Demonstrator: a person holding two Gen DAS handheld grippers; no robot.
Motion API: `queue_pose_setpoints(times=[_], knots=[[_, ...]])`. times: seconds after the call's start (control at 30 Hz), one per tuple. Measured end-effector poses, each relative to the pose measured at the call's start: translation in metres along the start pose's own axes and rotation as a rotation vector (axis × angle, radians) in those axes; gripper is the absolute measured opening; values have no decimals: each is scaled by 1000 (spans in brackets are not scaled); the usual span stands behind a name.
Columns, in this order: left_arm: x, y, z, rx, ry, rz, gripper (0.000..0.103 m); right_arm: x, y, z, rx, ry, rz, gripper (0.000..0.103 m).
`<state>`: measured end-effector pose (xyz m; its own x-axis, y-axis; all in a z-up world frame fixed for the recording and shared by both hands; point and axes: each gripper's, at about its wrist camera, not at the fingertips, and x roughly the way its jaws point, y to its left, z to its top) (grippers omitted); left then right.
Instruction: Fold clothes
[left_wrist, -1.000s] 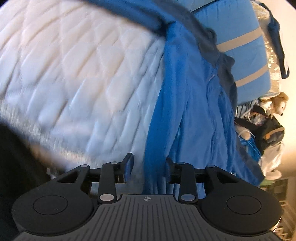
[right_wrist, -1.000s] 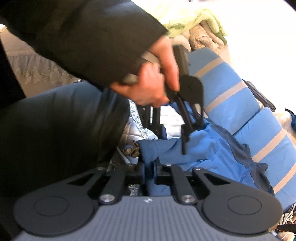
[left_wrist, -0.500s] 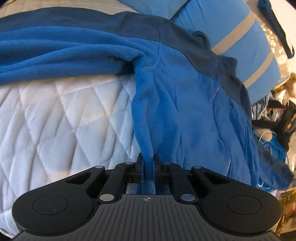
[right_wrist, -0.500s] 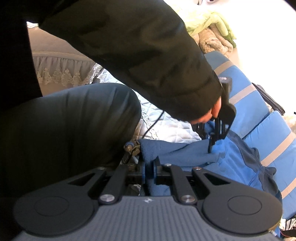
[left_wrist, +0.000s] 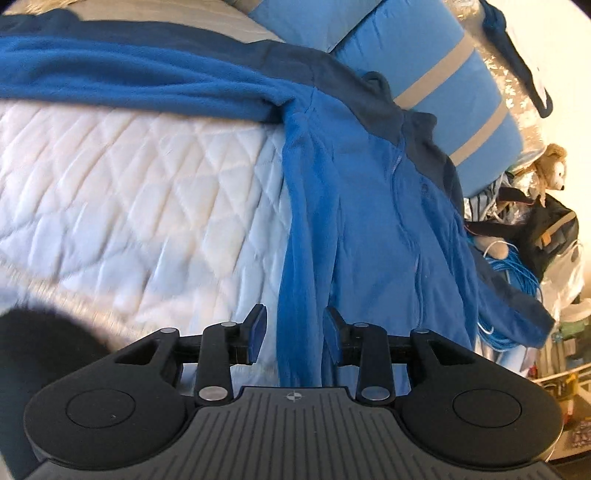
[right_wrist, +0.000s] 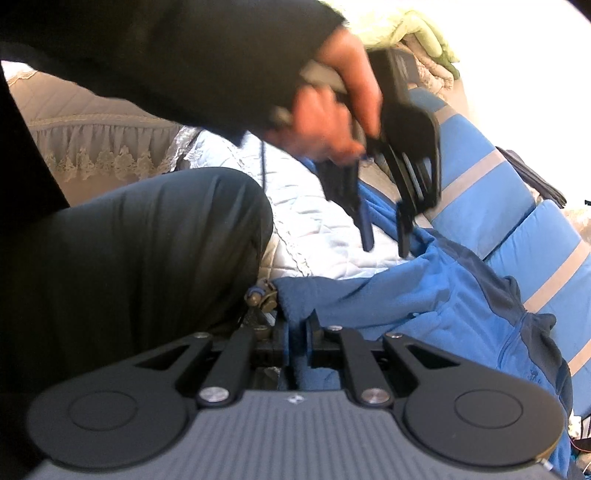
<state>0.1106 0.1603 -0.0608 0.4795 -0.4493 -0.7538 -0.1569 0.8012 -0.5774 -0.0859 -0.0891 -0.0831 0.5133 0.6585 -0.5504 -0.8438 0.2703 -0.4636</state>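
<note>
A blue fleece jacket (left_wrist: 369, 203) with a navy yoke lies spread on the white quilted bed cover (left_wrist: 129, 184). My left gripper (left_wrist: 294, 328) hovers over a long fold of it with its jaws opening; the pads do not touch the fabric. In the right wrist view a hand holds the left gripper (right_wrist: 386, 236) just above the fleece, with nothing between its fingers. My right gripper (right_wrist: 298, 325) is shut on the near edge of the jacket (right_wrist: 406, 295), low by the bed's edge.
Blue cushions with grey stripes (left_wrist: 424, 74) lean behind the jacket. Beyond the bed at the right are a plush toy (left_wrist: 550, 166), a dark backpack (left_wrist: 546, 229) and blue cord. The person's dark trouser leg (right_wrist: 147, 258) fills the left of the right wrist view.
Half a second ago the left gripper was shut on a fold of the fleece. It has let go, opened and risen off the jacket. The right gripper kept its hold and stayed put.
</note>
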Motion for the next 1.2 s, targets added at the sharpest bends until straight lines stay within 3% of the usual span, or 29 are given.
queue_pose_setpoints(times=[0.23,0.43,0.5,0.57,0.67,0.77,0.83,0.97,1.1,1.2], knots=[[17,-12,-17,93,131,15,31,-1,1,2,-14,7,-5,9],[28,-19,-25,192,165,79,29,0,4,2,-33,5,-23,10],[33,-20,-28,207,181,59,12,0,6,2,-50,2,-27,10],[34,-20,-32,221,171,35,7,1,5,1,-51,5,-27,10],[24,-12,-37,185,107,-21,6,1,4,-1,-40,15,-23,10],[8,4,-44,121,23,-128,6,2,-2,-4,11,34,-7,13],[2,18,-46,65,-15,-183,6,5,-10,-8,71,53,10,37],[1,50,-51,-64,-49,-260,5,0,-32,-18,141,40,89,52],[11,76,-57,-184,-52,-303,5,2,-84,-21,381,29,197,60],[15,75,-58,-176,-59,-282,5,31,-127,-21,547,41,176,58]])
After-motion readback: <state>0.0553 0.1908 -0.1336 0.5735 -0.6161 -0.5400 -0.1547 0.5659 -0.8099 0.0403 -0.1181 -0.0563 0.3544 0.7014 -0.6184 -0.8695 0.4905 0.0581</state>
